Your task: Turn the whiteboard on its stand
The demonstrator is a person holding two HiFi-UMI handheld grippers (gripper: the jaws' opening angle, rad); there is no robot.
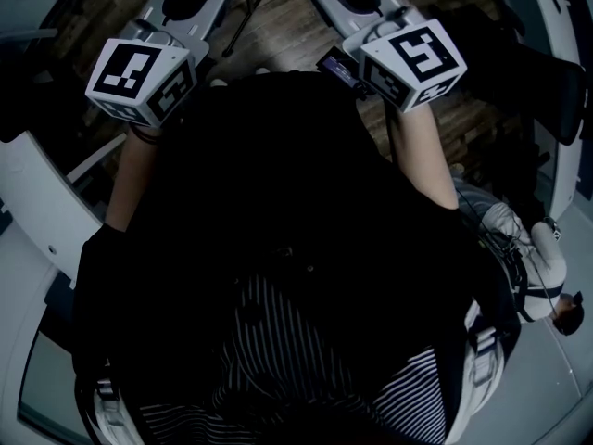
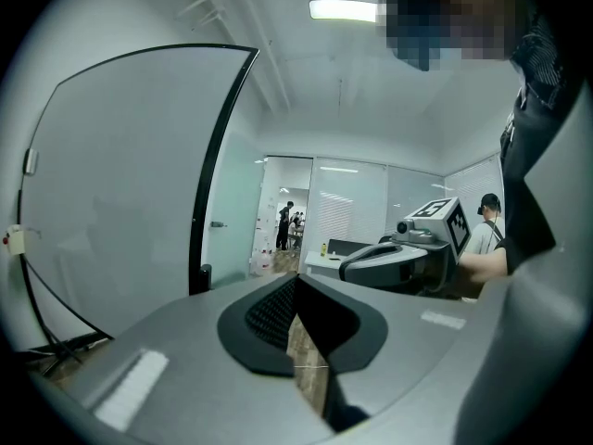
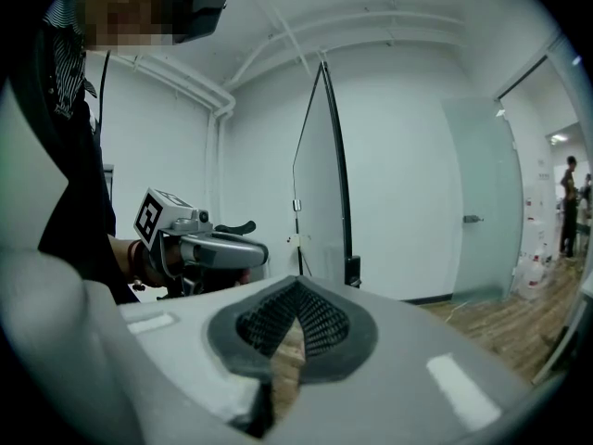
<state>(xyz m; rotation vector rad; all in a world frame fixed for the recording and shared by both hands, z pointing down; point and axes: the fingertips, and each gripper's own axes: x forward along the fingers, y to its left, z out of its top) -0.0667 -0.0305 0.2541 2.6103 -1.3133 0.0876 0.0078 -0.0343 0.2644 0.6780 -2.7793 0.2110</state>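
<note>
The whiteboard [image 2: 120, 184] fills the left of the left gripper view: a large white panel in a thin black frame, upright, some way ahead of the jaws. In the right gripper view the whiteboard [image 3: 315, 184] stands nearly edge-on, with a black clamp [image 3: 353, 271] low on its frame. My left gripper [image 2: 296, 282] is shut with nothing between its pads. My right gripper [image 3: 296, 284] is shut and empty too. Neither touches the board. In the head view both marker cubes, the left cube [image 1: 141, 80] and the right cube [image 1: 413, 63], are held out in front of my dark torso.
A frosted glass door [image 3: 482, 202] stands right of the board, with wooden floor [image 3: 519, 327] before it. People stand far off in a corridor [image 2: 285, 225]. A person in a cap [image 2: 485, 230] is at my right. Stand legs and cables [image 2: 51, 341] lie low left.
</note>
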